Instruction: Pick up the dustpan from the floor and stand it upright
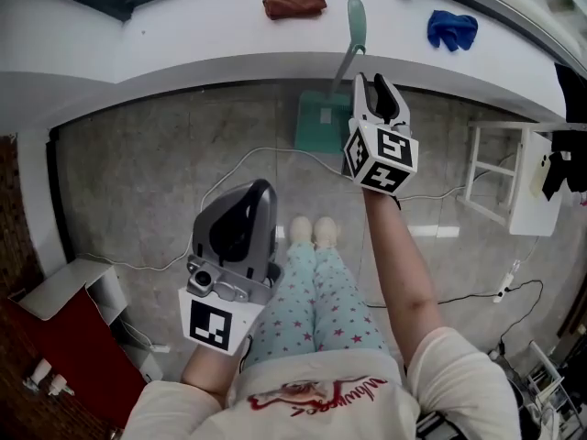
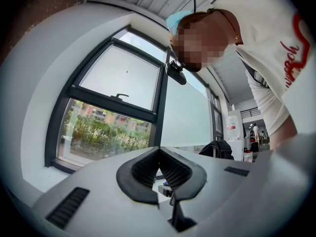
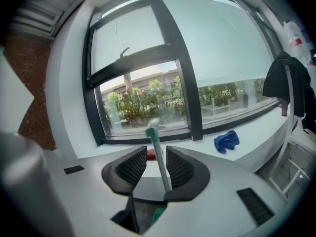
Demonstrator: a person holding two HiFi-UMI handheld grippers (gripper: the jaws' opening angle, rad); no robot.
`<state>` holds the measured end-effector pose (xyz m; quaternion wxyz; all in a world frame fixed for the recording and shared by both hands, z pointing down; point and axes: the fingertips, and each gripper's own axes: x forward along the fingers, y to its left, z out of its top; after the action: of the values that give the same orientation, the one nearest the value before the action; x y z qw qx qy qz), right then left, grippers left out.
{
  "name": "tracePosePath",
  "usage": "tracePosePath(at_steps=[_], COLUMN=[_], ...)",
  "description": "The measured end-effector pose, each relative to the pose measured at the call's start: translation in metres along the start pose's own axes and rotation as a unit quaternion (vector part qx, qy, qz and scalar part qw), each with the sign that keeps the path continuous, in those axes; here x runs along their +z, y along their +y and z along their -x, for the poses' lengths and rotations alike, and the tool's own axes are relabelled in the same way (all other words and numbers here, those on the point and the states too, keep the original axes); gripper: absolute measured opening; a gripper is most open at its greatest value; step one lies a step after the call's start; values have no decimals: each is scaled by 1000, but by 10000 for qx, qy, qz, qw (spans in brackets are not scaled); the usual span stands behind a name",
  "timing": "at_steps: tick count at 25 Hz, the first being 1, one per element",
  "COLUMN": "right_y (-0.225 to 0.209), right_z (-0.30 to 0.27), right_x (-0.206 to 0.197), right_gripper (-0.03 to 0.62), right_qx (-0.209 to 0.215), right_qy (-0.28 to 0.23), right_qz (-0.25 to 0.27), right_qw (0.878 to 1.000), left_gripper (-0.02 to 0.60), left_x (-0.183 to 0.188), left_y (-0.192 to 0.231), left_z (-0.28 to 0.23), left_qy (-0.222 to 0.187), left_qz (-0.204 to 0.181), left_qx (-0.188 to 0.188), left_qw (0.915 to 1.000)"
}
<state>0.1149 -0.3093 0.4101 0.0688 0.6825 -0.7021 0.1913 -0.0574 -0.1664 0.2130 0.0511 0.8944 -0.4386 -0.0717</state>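
Grey floor tiles (image 1: 138, 172) are meeting a curved white worktop (image 1: 183, 35) under the window. One green dustpan (image 1: 321, 122) is standing there at 12 o'clock from the person's feet, its handle (image 1: 354, 26) leaning on the worktop edge. Right tongs (image 1: 378, 85) are hovering at the handle's 5 o'clock, jaws parted a little wider than the handle, which is passing between them nearer the right pad. Left tongs (image 1: 260, 191) are pinching together on nothing at 7 o'clock, well apart from the dustpan. What is lying in the pan cannot be told. One brown cloth (image 1: 293, 5) and one blue cloth (image 1: 451, 28) are resting on the worktop.
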Motion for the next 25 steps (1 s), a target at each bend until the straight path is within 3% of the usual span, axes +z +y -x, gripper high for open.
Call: tracePosePath(at_steps=[4,8,15,21,25], right_y=[16,32,55,74,80], right_z=[59,129,249,316,354], right_x=[56,104,199,225,236], right_gripper=[132,63,40,26,26], right_qx=[245,495,1047,1768,1988], right_qy=[-454,-746,-1317,-1537,-1638], right_qz=[92,284,496,702,811], right_qw=[9986,9956,9845,9696,9628], left_gripper=[18,18,18,18,18], left_x=[24,45,95,138,159], left_y=[-17,-43,-98,-133,-161], left_z=[-11,-18,-18,-1,14], left_qy=[-136,-202,-181,-267,-335], left_qz=[-62,18,95,231,129], left_qx=[-239,-485,-1023,-1294,-1396], left_qw=[9996,9986,9945,9910,9896])
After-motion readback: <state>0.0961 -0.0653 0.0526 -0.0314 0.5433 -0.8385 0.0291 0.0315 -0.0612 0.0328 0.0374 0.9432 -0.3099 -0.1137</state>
